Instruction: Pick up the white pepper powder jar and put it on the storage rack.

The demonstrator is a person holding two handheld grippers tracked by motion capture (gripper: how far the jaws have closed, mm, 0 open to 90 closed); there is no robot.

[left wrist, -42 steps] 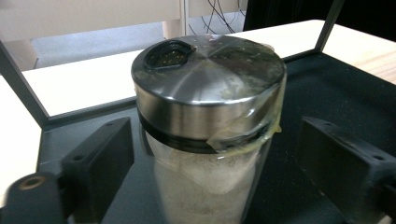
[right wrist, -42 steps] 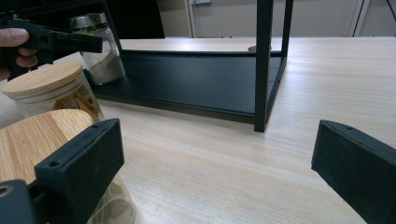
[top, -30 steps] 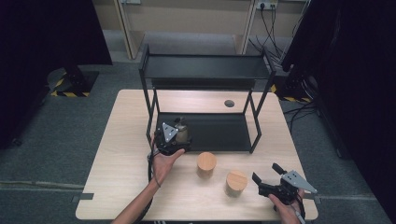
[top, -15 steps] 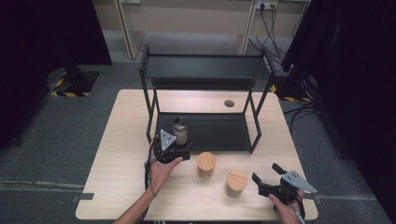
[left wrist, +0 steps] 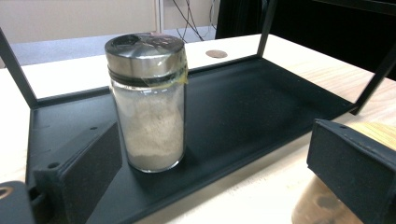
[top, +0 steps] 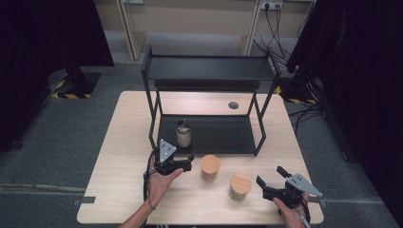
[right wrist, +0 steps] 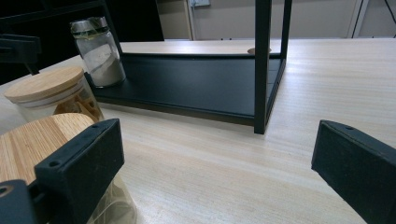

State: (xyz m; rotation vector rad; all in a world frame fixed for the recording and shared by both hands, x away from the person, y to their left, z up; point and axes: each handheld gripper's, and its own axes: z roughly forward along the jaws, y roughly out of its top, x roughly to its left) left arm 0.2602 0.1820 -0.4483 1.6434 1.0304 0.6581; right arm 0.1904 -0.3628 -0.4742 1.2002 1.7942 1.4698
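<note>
While seen from the high view, counter: a pale wooden counter [top: 119, 142] on grey carpet, dark curtains at both sides, wall sockets and cables behind.
High view, shelf: a black two-tier shelf [top: 209, 69] stands on the counter; a spice jar [top: 183, 135] sits upright at the left of its lower tray.
High view, jars: two wooden-lidded jars [top: 210, 167] [top: 240, 186] stand in front of the shelf, apart.
High view, grippers: left gripper [top: 190, 160] near the tray's front edge; right gripper [top: 270, 179] at the counter's front right corner.
Left gripper view: jaws wide and empty; spice jar [left wrist: 148, 100] just beyond them, on the black tray [left wrist: 261, 98].
Right gripper view: jaws wide and empty over bare wood grain [right wrist: 224, 163]; a wooden lid [right wrist: 28, 144] sits by the jaw at the left of the view.
</note>
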